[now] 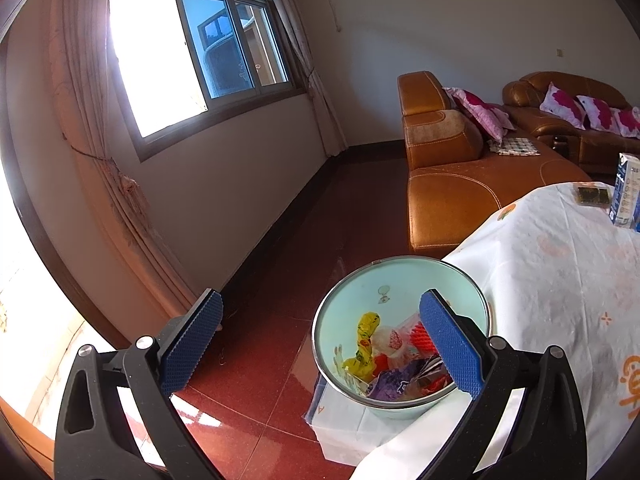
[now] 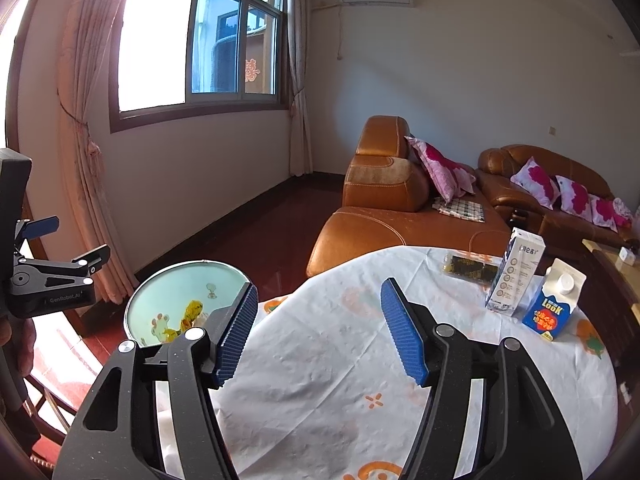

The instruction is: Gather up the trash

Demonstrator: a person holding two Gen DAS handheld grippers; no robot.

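Observation:
A pale green bin (image 1: 352, 292) with a metal rim stands on the red floor beside the table, holding several crumpled wrappers (image 1: 384, 352). My left gripper (image 1: 320, 344) hangs open above its left side, nothing between its blue pads. In the right wrist view the bin (image 2: 176, 292) shows at lower left, and my right gripper (image 2: 318, 332) stands open over the white tablecloth (image 2: 320, 380), empty. On the table's far right stand a tall white carton (image 2: 514, 272), a blue and white carton (image 2: 554, 306) and a flat dark packet (image 2: 470, 266).
An orange leather sofa (image 2: 384, 216) with pink pillows fills the back right. A window and curtains line the left wall. The left gripper's body (image 2: 44, 276) shows at the right wrist view's left edge. Red floor (image 1: 280, 240) lies open between wall and sofa.

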